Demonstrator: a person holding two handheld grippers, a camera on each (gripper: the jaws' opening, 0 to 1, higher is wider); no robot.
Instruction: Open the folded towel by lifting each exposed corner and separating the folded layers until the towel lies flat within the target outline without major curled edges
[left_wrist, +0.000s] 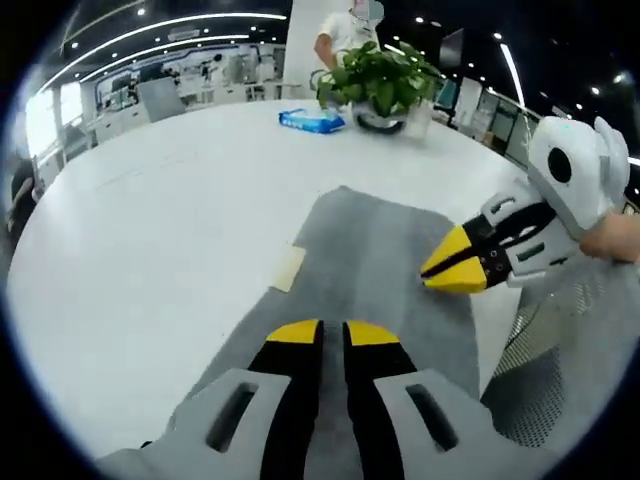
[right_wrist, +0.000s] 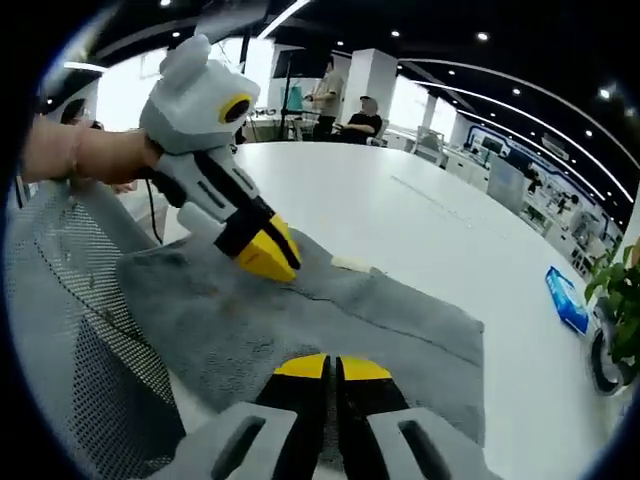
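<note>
Although the grey towel (left_wrist: 375, 255) already lay spread over a good stretch of the white table (left_wrist: 150, 220), the unfolding looked, by my reckoning, only partly done: in the right gripper view a long ridge ran across the towel (right_wrist: 330, 320), most likely the edge of an upper layer resting on a lower one, so at least one fold seemed left to open. No target outline could be made out on the table, so whether the cloth sat inside it could not be told. The left gripper (left_wrist: 333, 332) hovered low over the towel's near end with its yellow-tipped jaws drawn almost together, a thin dark slit between them and no cloth visibly pinched. The right gripper (right_wrist: 332, 368) was likewise clenched nearly tight above the towel, grasping nothing that showed. The towel was a soft, napped fabric, matte and roughly rectangular, with a small pale label (left_wrist: 288, 268) at its edge. Beyond the towel's far end stood a leafy potted plant (left_wrist: 378, 78) and a blue packet (left_wrist: 312, 121); beside the towel sat a grey mesh chair back (right_wrist: 70, 290).
</note>
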